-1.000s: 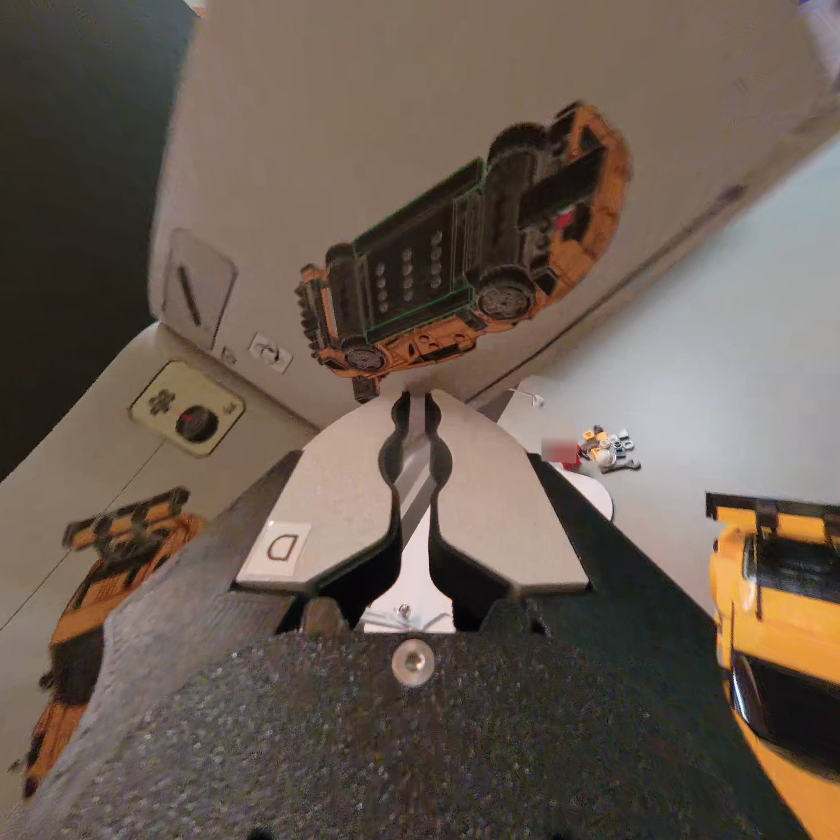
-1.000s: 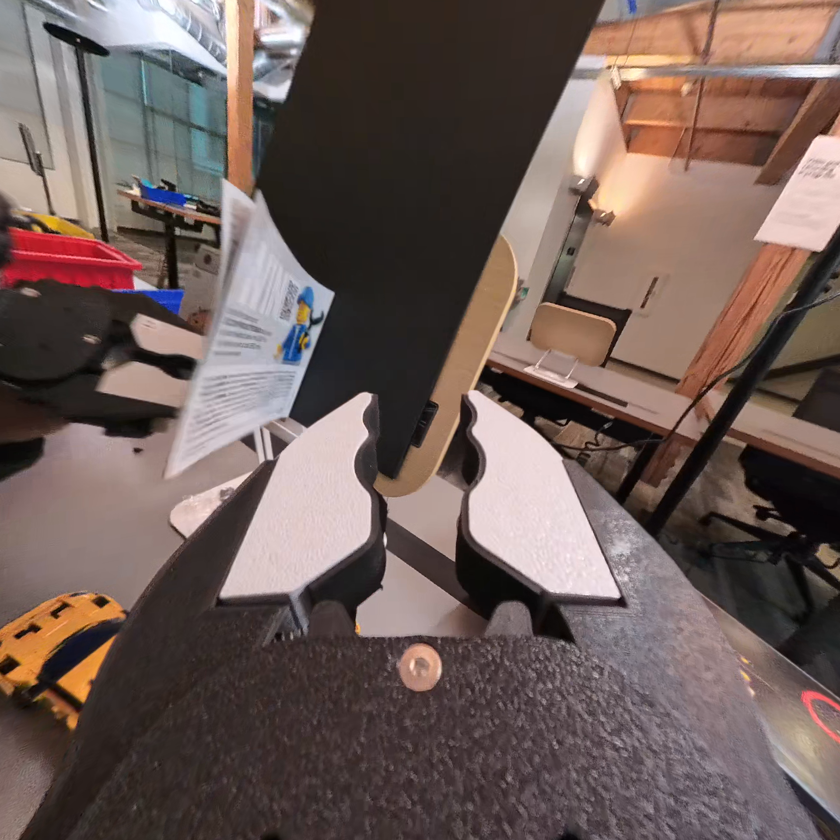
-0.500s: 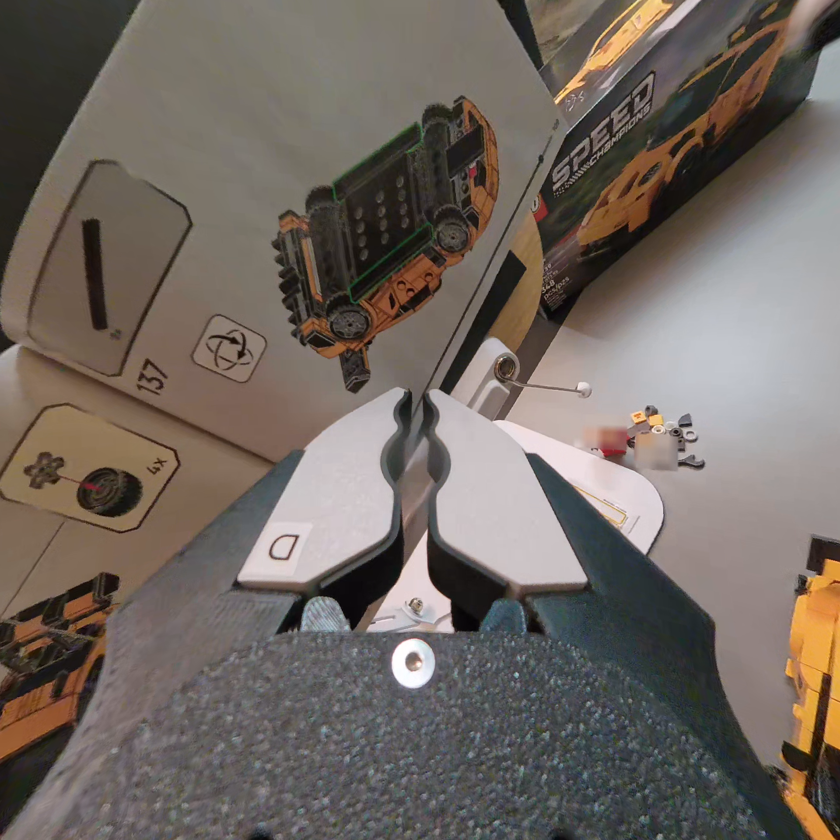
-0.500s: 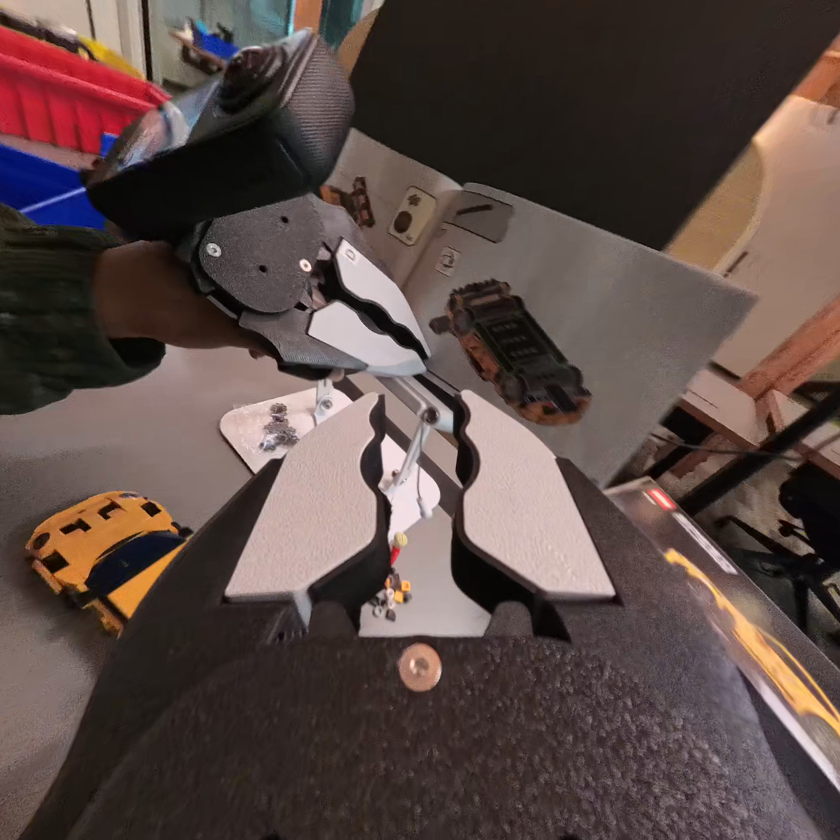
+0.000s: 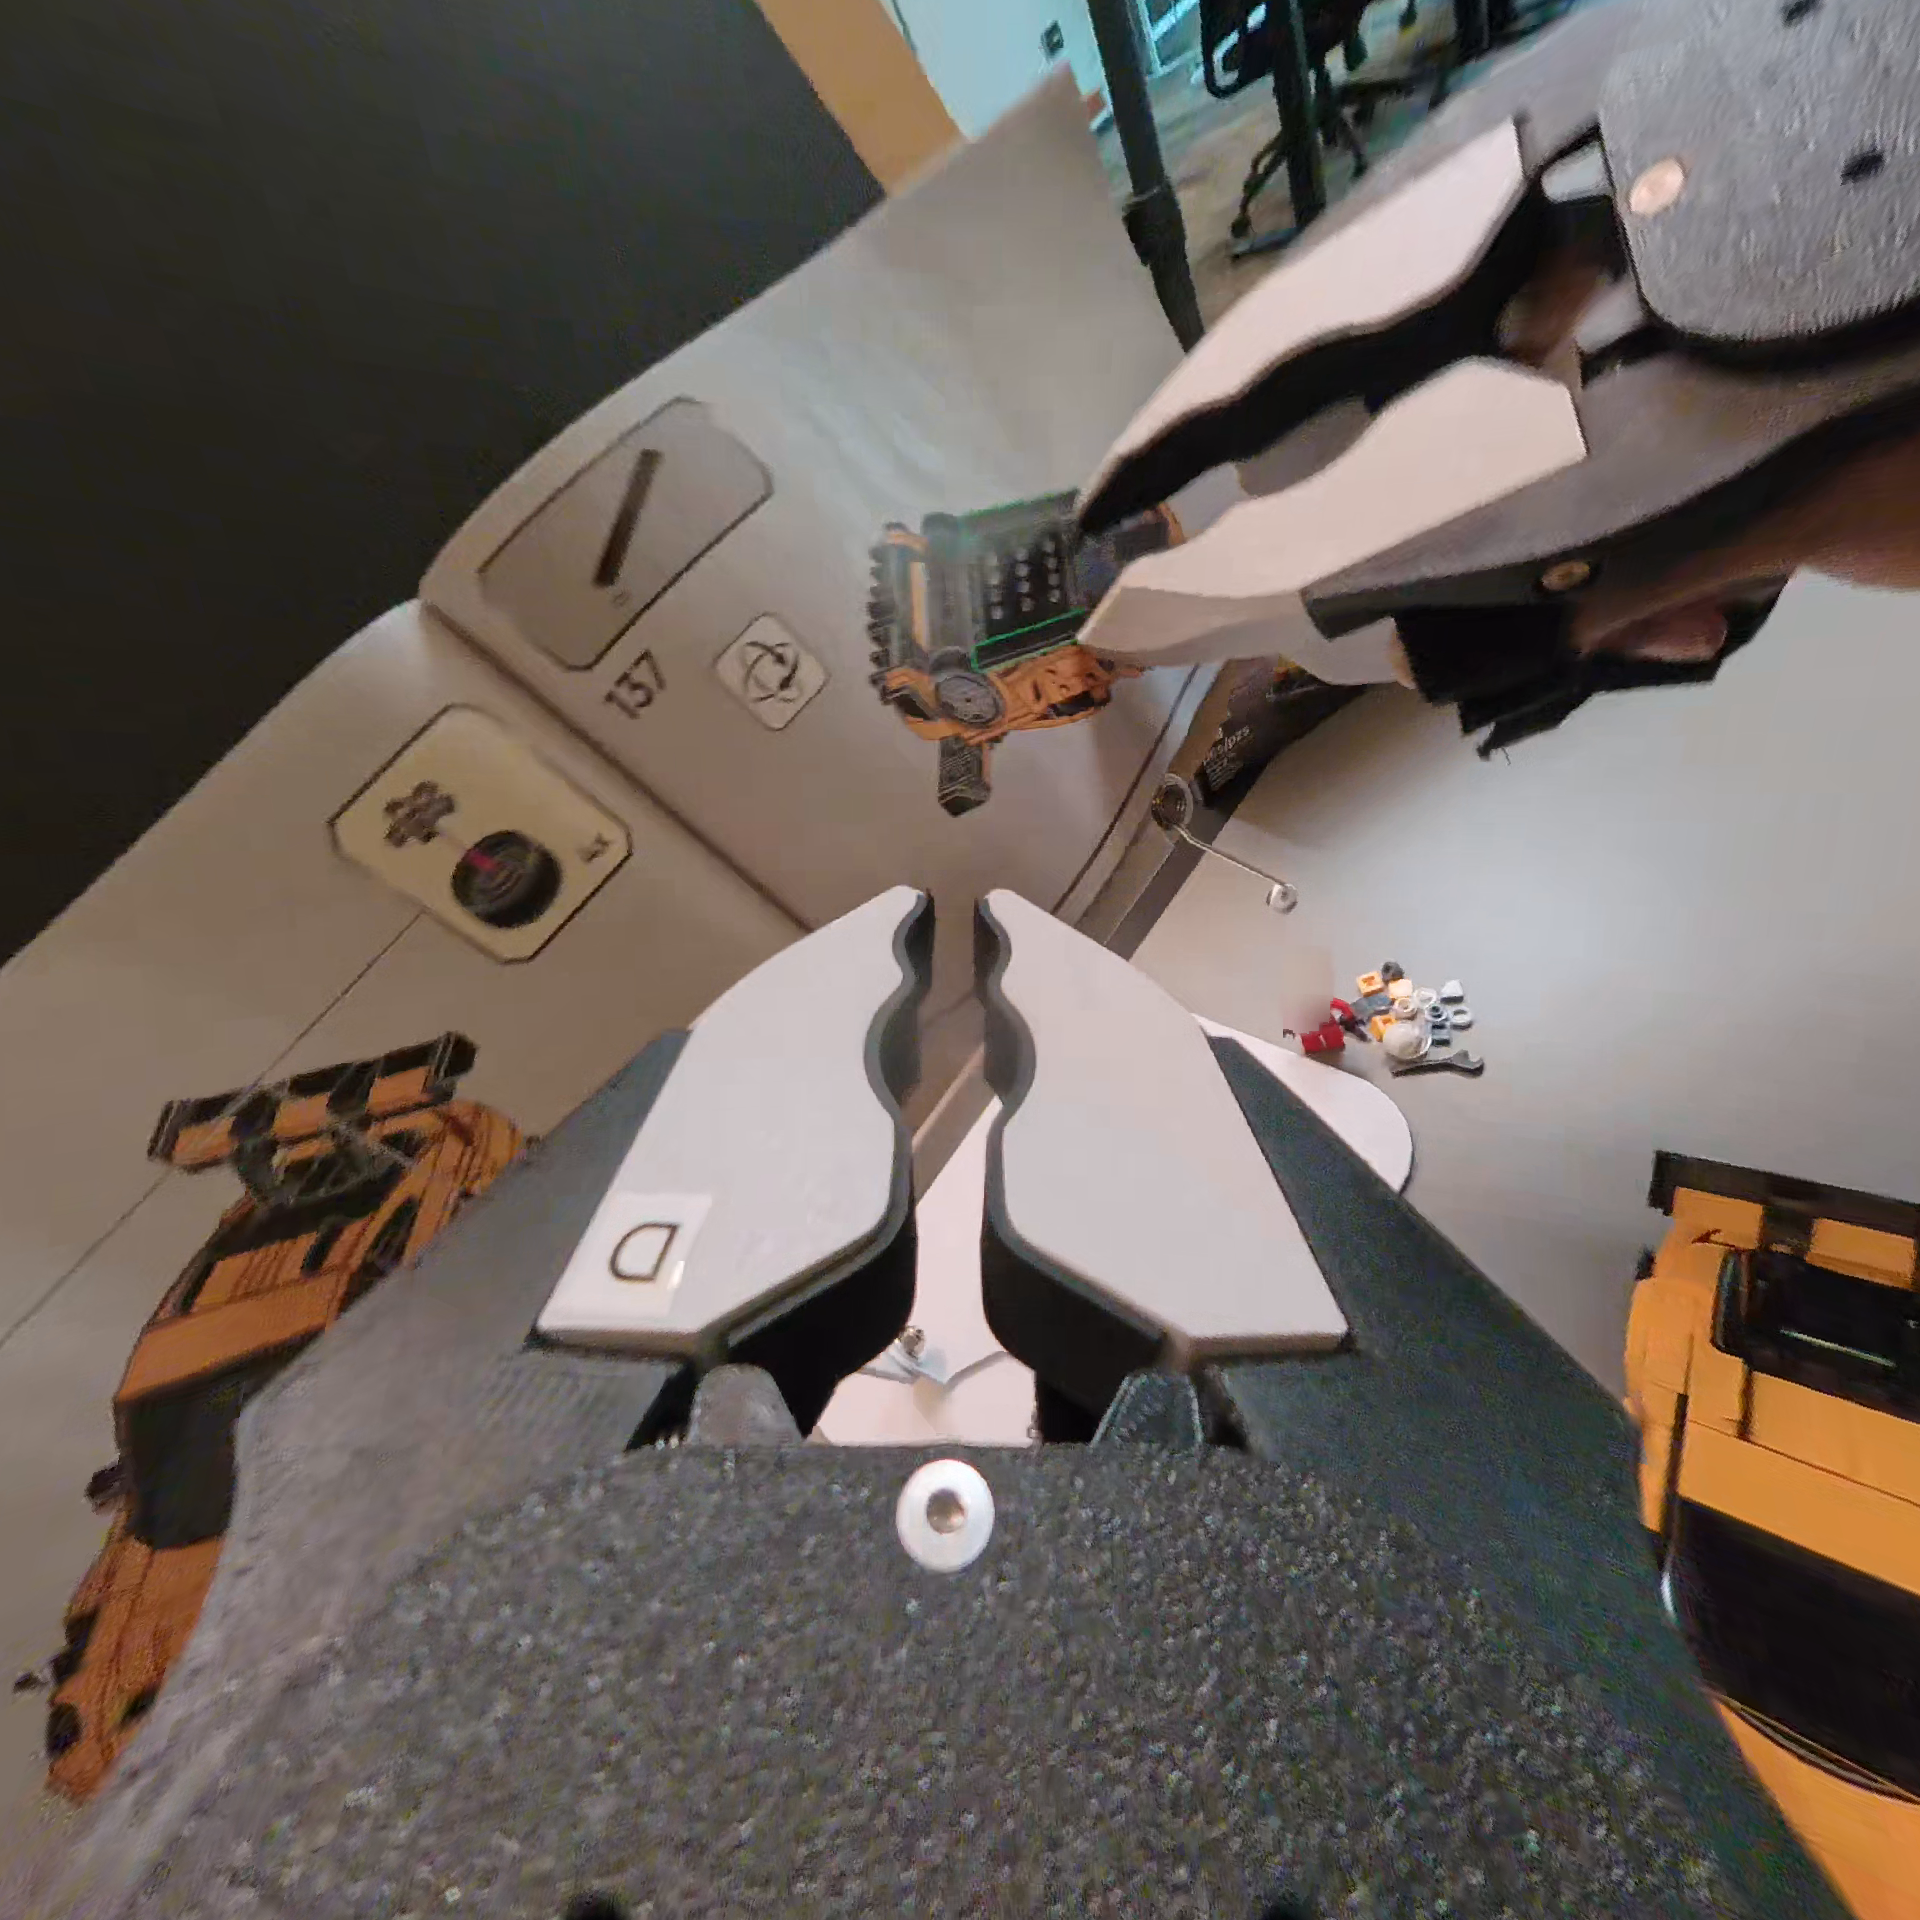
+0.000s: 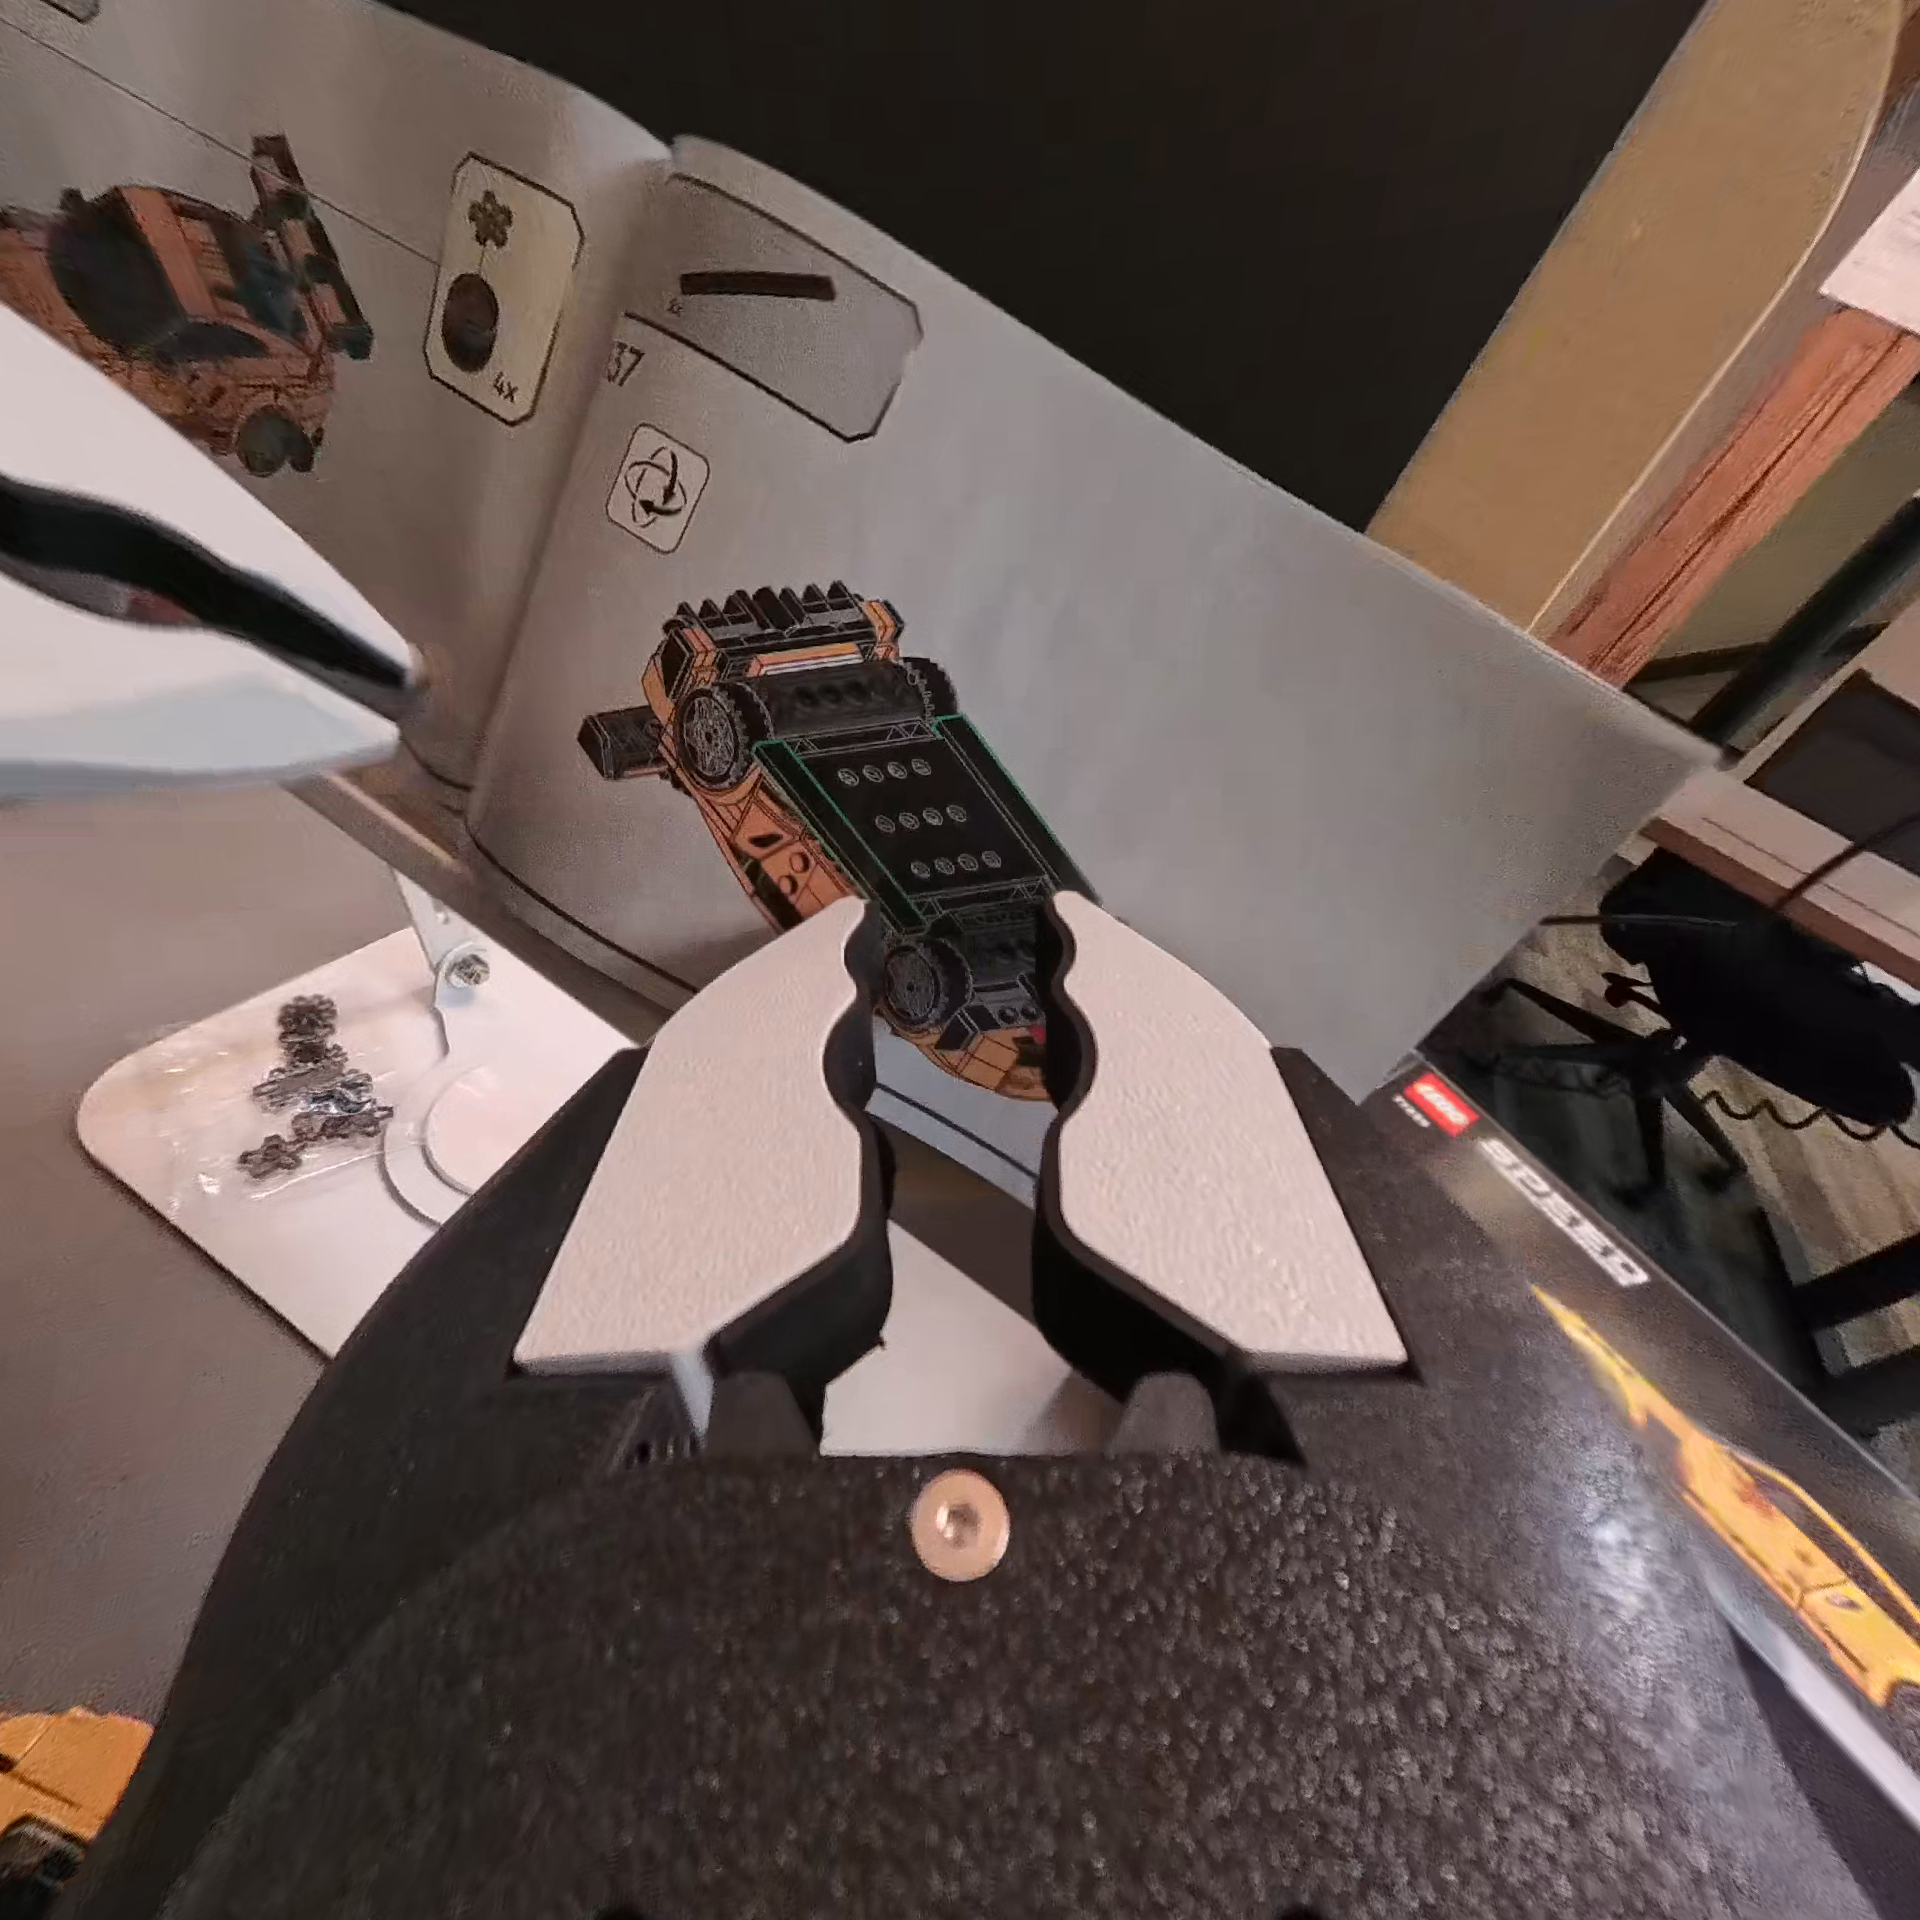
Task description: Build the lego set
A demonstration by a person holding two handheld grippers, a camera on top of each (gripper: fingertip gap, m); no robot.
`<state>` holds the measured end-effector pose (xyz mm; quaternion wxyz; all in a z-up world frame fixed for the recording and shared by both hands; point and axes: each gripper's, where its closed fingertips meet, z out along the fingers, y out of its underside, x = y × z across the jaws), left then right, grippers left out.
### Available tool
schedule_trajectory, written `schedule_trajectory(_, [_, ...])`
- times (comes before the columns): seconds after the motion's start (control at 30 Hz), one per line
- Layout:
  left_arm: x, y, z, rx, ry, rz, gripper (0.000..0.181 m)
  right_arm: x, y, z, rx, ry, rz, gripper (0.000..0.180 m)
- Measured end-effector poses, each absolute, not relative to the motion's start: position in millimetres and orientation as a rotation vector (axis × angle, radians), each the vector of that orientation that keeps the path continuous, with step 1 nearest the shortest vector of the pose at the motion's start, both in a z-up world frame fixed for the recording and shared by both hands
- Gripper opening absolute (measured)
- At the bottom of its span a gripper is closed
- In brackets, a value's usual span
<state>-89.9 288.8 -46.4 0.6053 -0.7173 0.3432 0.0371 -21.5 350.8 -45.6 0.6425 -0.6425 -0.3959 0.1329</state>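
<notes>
The instruction booklet (image 5: 831, 416) stands open on a stand, showing printed pictures of an orange and black car; it also shows in the right wrist view (image 6: 1247, 675). My left gripper (image 5: 953, 904) is at the bottom of the booklet's crease, its jaws nearly shut with a thin gap, and I see nothing held. It also shows in the right wrist view (image 6: 405, 675). My right gripper (image 6: 956, 925) is open and empty, close in front of the right page's car picture. It also shows in the left wrist view (image 5: 1086, 571). The built yellow lego car (image 5: 1787, 1403) sits on the table to the right.
A small heap of loose lego pieces (image 5: 1403, 1018) lies on the grey table. The stand's white base plate (image 6: 208, 1226) carries a clear bag of small black parts (image 6: 312, 1091). The black lego box (image 6: 1662, 1403) lies to the right of the booklet. Chairs and desks stand beyond. Tip to tip, the grippers are about 10 cm apart. My left tips are roughly 20 cm from the built yellow lego car (image 5: 1787, 1403).
The page swung over and now lies flat on the open booklet. My right gripper moved in close to the right page. My left gripper stayed at the booklet's lower edge.
</notes>
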Motion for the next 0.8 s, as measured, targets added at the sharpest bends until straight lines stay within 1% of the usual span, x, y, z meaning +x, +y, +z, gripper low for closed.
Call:
schedule_trajectory(0.1, [-100,281,-39,-1.638,0.716,0.041,0.006,-20,340,-41,-1.434,-0.896,0.317,0.028])
schedule_trajectory(0.17, [-107,272,-31,-1.596,0.638,0.006,0.000,-19,331,-32,-1.391,-0.876,0.333,0.028])
schedule_trajectory(0.37, [-146,245,-8,-1.484,0.363,0.005,0.000,-22,294,1,-1.275,-0.791,0.391,0.028])
schedule_trajectory(0.53, [-181,232,1,-1.473,0.251,0.084,0.000,-28,264,21,-1.249,-0.716,0.419,0.028])
schedule_trajectory(0.67, [-208,229,8,-1.458,0.179,0.115,0.000,-41,236,27,-1.232,-0.730,0.492,0.028])
schedule_trajectory(0.8, [-234,234,19,-1.443,0.129,0.162,0.000,-54,208,28,-1.207,-0.773,0.566,0.022])
